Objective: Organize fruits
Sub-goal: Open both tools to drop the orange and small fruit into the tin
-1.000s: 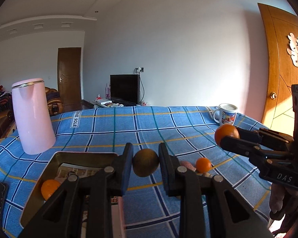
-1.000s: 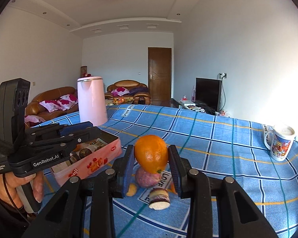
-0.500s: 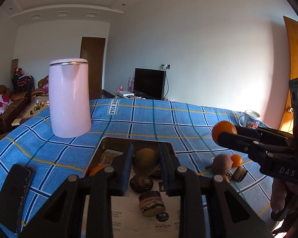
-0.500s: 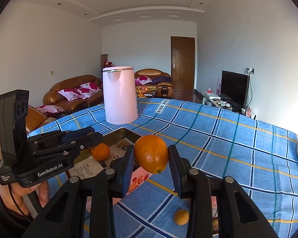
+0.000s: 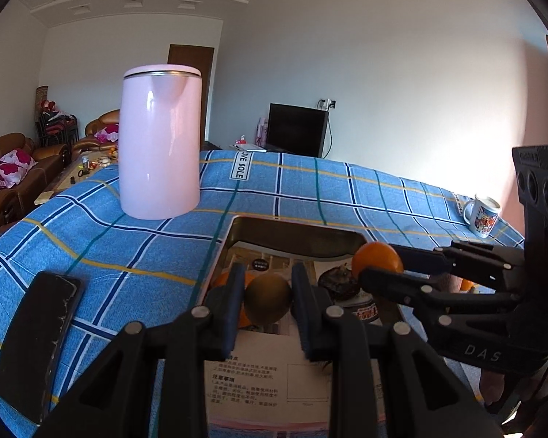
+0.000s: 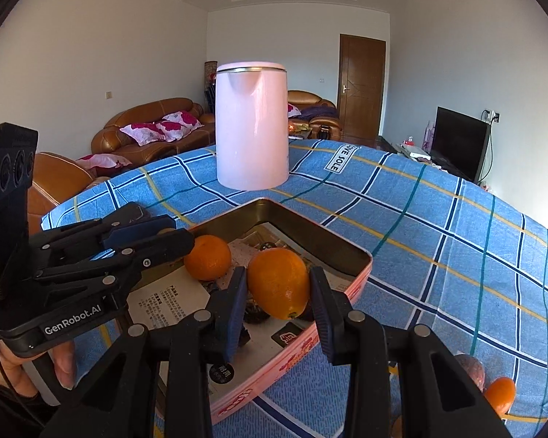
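My left gripper [image 5: 267,297] is shut on a brown round fruit [image 5: 268,298] and holds it over the pink tin tray [image 5: 296,224]. My right gripper [image 6: 278,290] is shut on an orange [image 6: 278,282] and holds it above the same tray [image 6: 350,252]. The right gripper also shows in the left wrist view [image 5: 378,264], the left one in the right wrist view [image 6: 164,233]. In the tray lie another orange [image 6: 207,257], dark fruits [image 5: 338,283] and a printed paper. A small orange [image 6: 499,394] and a reddish fruit [image 6: 471,367] lie on the cloth to the right of the tray.
A tall pink kettle [image 5: 159,142] stands on the blue checked cloth behind the tray. A black phone [image 5: 36,343] lies at the left. A white mug [image 5: 482,211] stands at the far right. Sofas, a door and a television lie beyond the table.
Both grippers have moved left and closer over the tray, each still holding its fruit. The kettle now looms nearer.
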Demonstrator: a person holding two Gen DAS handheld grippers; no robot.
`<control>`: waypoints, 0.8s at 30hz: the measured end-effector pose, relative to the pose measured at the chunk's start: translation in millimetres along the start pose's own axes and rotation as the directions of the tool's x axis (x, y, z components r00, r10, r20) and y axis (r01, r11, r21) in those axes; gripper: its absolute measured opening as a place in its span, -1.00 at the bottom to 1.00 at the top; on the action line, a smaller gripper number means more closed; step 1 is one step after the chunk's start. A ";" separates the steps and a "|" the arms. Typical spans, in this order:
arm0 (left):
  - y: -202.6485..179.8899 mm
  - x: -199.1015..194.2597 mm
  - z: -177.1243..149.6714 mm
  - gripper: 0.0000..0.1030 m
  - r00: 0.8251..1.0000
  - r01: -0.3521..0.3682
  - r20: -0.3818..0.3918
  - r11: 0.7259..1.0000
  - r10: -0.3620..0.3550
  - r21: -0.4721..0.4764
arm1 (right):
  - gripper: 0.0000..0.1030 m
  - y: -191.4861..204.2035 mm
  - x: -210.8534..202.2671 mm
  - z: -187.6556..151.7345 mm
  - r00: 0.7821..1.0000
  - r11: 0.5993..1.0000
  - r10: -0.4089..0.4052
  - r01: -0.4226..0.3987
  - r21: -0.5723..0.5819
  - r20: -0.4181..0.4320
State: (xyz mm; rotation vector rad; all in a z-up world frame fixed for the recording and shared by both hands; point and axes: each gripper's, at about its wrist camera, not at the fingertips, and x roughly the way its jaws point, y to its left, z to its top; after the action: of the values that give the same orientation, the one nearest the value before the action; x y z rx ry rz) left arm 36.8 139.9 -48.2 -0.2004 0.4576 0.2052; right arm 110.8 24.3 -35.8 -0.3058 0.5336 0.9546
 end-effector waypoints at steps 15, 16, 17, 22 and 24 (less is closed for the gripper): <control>4.1 3.5 -4.5 -0.04 0.999 -0.030 -0.022 0.999 0.029 -0.019 | -0.04 13.3 20.2 -6.1 0.997 1.000 0.001 -0.002 -0.010 -0.079; 3.5 0.5 -3.5 0.03 0.999 -0.033 -0.012 0.999 0.033 -0.022 | 0.04 11.4 16.5 -6.0 0.998 1.000 -0.003 0.003 -0.001 -0.070; 2.8 -2.8 -2.3 0.16 0.999 -0.035 -0.001 0.999 0.035 -0.025 | 0.11 8.3 10.8 -6.3 0.998 1.000 -0.005 0.006 0.010 -0.059; -14.1 -17.0 2.9 0.34 0.999 0.005 0.037 1.000 -0.005 -0.013 | 0.20 -18.7 -38.4 -24.0 0.998 0.998 -0.055 0.056 0.039 -0.004; -30.3 -17.1 3.5 0.34 0.999 0.043 0.032 0.999 -0.044 0.012 | 0.25 -39.6 -58.8 -38.1 0.994 0.992 -0.106 0.106 0.072 -0.003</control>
State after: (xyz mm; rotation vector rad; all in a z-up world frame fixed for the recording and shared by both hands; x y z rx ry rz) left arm 30.5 109.1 -32.9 -0.1960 0.4219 0.1630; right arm 105.4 -56.0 -34.1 -0.2668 0.5447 0.8307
